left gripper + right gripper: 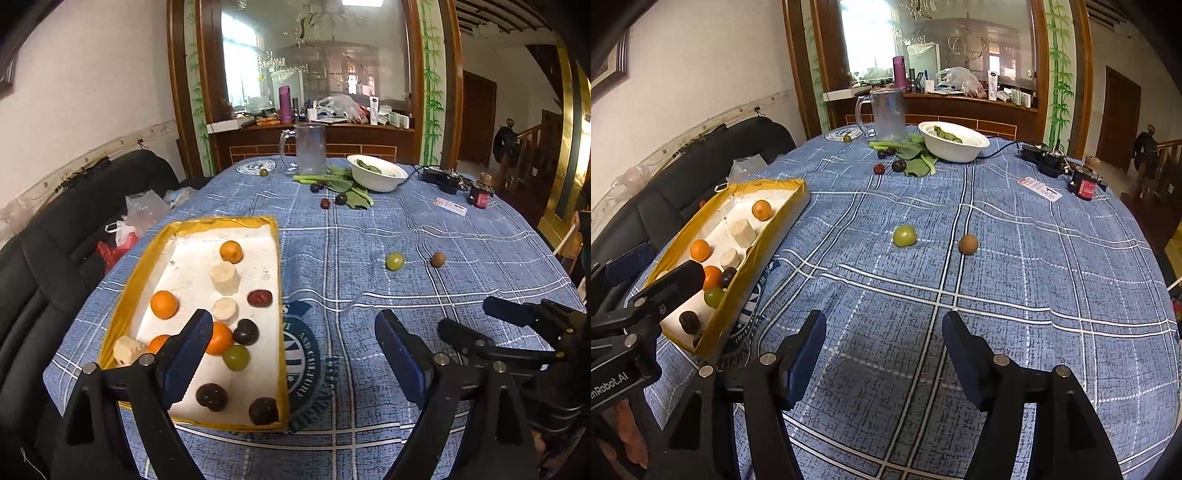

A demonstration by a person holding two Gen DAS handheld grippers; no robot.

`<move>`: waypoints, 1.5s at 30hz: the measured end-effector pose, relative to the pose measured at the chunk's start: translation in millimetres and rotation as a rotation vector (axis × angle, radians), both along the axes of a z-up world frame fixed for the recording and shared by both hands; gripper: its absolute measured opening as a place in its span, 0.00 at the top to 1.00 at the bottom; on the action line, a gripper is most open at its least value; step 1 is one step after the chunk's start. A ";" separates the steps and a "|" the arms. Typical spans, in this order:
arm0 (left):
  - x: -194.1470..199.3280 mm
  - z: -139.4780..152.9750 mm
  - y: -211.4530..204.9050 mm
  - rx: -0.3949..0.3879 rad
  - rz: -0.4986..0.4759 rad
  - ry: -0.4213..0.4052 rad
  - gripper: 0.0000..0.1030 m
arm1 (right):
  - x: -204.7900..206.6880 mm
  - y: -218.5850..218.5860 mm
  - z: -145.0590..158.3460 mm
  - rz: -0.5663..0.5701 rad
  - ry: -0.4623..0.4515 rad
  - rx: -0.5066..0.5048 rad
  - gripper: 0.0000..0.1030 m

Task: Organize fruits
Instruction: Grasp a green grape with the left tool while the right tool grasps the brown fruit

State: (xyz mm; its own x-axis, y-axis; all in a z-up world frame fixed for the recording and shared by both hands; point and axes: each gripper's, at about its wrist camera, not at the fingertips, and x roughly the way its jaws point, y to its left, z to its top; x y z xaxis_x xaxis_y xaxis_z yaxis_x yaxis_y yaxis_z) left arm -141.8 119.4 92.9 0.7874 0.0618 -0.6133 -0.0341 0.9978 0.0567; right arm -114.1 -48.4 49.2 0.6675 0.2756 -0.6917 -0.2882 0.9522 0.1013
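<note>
Tilting down over the tablecloth [1015, 266] — left gripper [291, 350] and right gripper [884, 354], fingers spread, grasping nothing.

**Black gripper frames, blue pads**

The left gripper [291, 339] is matte black plastic with angular, triangular-cutout arms; silver round screws sit at its pivots; its fingers [184, 354] carry dark blue pads with a serrated edge; the right gripper [884, 350] matches, blue-padded and silver-screwed; white lettering ending "nRobot.AI" marks one black body.
</note>
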 end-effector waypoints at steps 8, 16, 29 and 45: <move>6.5 -8.1 2.6 -0.031 -0.013 0.044 0.14 | 2.7 3.0 -3.1 0.010 0.010 -0.007 0.32; 13.7 -15.4 0.7 -0.042 -0.029 0.083 0.14 | 7.0 2.1 -8.9 0.008 0.036 -0.005 0.32; 29.7 -20.6 -5.4 -0.045 -0.041 0.124 0.14 | 19.0 -31.0 -0.5 -0.045 0.013 -0.016 0.30; 99.4 -7.2 0.2 -0.249 -0.089 0.194 0.14 | 145.2 -74.4 -26.2 -0.135 0.174 0.121 0.62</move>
